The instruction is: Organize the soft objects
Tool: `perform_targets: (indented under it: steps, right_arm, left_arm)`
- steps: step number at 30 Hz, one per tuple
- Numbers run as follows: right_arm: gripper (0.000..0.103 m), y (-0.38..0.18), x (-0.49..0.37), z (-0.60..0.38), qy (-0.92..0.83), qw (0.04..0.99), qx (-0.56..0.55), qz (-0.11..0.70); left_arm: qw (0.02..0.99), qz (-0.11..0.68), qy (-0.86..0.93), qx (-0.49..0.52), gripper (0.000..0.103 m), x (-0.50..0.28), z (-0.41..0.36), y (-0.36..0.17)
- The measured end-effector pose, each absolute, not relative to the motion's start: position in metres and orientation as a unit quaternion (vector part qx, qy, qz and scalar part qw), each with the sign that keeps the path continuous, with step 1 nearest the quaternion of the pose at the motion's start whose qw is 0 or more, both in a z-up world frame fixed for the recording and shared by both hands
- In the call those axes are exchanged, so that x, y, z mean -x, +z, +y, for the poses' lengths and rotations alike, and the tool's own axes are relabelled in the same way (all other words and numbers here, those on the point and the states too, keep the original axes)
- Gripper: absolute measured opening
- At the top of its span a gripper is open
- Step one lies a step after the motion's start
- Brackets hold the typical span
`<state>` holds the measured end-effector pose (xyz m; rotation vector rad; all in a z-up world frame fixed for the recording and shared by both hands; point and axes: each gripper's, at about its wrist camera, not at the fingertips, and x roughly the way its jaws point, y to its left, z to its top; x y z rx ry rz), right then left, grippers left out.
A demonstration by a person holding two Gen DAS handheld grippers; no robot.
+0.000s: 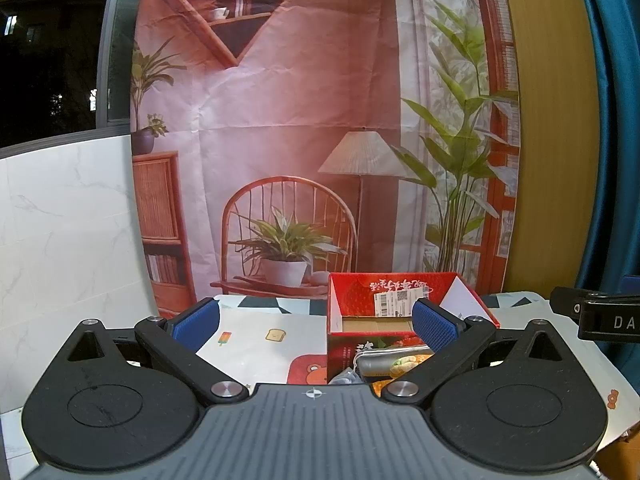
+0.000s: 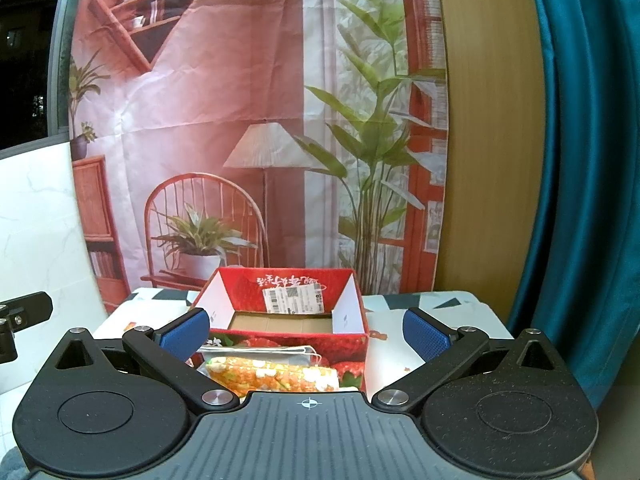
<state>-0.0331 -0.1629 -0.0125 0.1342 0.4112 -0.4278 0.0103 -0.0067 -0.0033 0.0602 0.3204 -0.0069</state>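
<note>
A red strawberry-print cardboard box [image 1: 360, 300] stands open on the table, also in the right wrist view [image 2: 288, 300]; only its brown cardboard floor shows inside. In front of it lie soft items: an orange floral fabric roll [image 2: 276, 376], a white face mask [image 2: 296, 354] and a grey pouch [image 1: 376, 362]. My left gripper [image 1: 316, 322] is open and empty, raised over the table to the left of the box. My right gripper [image 2: 306, 330] is open and empty, raised above the soft items in front of the box.
The table has a patterned cloth [image 1: 256, 340] with cartoon prints. A printed room-scene backdrop [image 1: 304, 128] hangs behind it. A white marble panel [image 1: 64, 224] is at the left, a teal curtain [image 2: 580, 160] at the right. The right gripper's body [image 1: 600, 316] shows in the left wrist view.
</note>
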Motion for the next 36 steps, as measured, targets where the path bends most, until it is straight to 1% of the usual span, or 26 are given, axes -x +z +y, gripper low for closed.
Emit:
perform_targets:
  steps: [28,36]
  right_arm:
    - [0.103,-0.018,0.031,-0.162,-0.21,0.953,-0.072,0.208]
    - [0.103,-0.036,0.029,-0.171,-0.194,0.956,-0.096,0.198]
  left_arm:
    - [0.985,0.17,-0.005,-0.026,0.103,-0.015,-0.007,-0.011]
    - [0.985,0.159,0.017,-0.063,0.103,-0.028,-0.009,-0.028]
